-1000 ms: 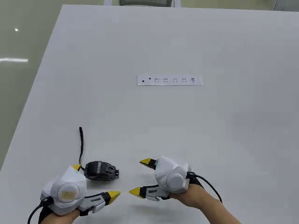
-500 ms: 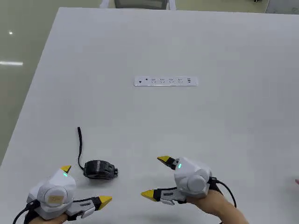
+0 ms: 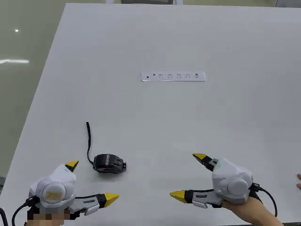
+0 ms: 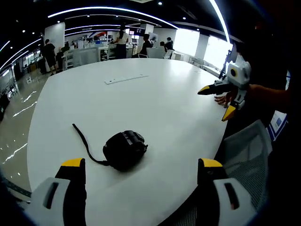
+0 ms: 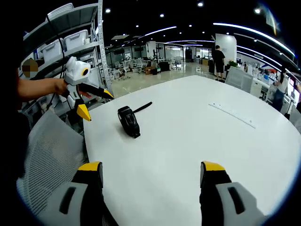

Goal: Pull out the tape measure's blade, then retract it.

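A black tape measure [image 3: 108,163] lies on the white table [image 3: 164,122] near its front left, with a black strap [image 3: 88,140] trailing away from it. No blade is drawn out of it. It is also seen as the tape measure [image 4: 124,148] and the tape measure [image 5: 128,120]. My left gripper [image 3: 91,182] stands open just short of it, nothing between its yellow tips. My right gripper [image 3: 189,175] stands open well to the right, holding nothing. The left gripper's own jaws [image 4: 141,165] frame the tape measure; the right gripper [image 5: 149,167] points across bare table toward it.
A white power strip [image 3: 173,76] lies flat in the middle of the table. A mesh chair [image 5: 51,146] stands at the table's near edge. Several people and desks are far off in the office behind.
My right gripper has moved away to the right, farther from the tape measure. My left gripper has drawn back a little from it. The tape measure lies where it was.
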